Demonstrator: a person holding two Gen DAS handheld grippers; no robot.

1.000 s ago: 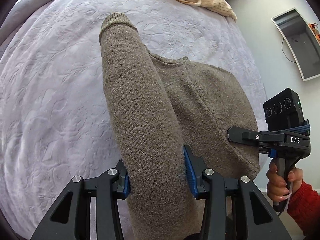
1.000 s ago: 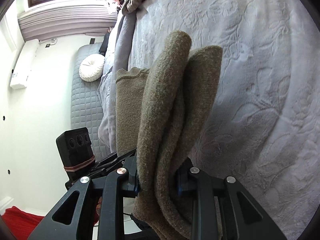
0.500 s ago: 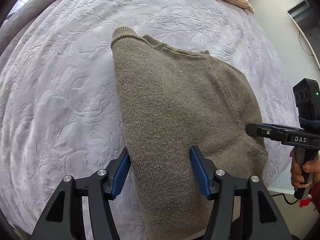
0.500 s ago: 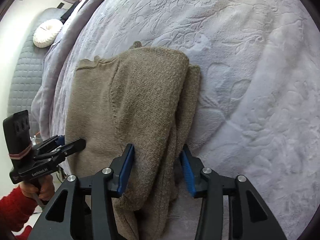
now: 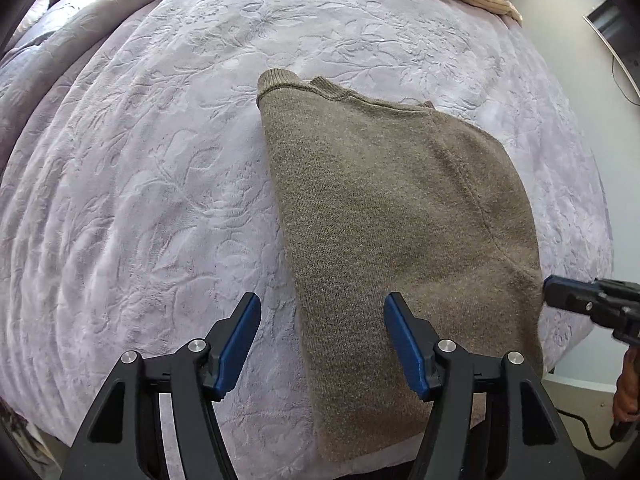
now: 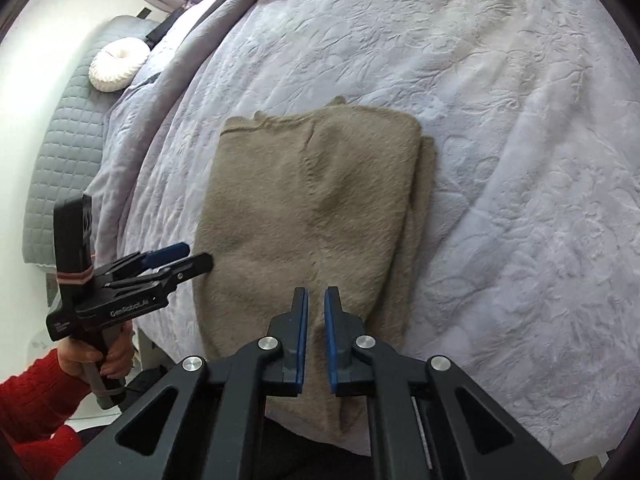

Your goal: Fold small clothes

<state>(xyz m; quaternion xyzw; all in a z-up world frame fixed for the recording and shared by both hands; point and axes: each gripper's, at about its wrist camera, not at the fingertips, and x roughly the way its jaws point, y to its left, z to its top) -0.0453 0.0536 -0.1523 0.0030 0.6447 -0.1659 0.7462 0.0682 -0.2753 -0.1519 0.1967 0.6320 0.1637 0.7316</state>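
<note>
1. a bedroom; a lilac embossed bedspread (image 5: pixel 140 200) covers the bed and serves as the work surface
2. left gripper (image 5: pixel 322 336) hovers with jaws spread wide, empty, over the near left edge of the brown knit sweater (image 5: pixel 392 220)
3. right gripper (image 6: pixel 316 332) has jaws nearly together, holding nothing, above the sweater's near edge
4. the sweater lies folded flat; it looks soft, thick, limp and light, best pinched at a folded edge or corner
5. no containers in view

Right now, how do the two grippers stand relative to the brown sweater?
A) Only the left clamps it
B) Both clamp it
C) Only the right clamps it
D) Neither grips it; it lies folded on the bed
D: the left gripper is spread wide, the right gripper nearly closed on nothing, and the sweater lies flat on the bedspread.
</note>
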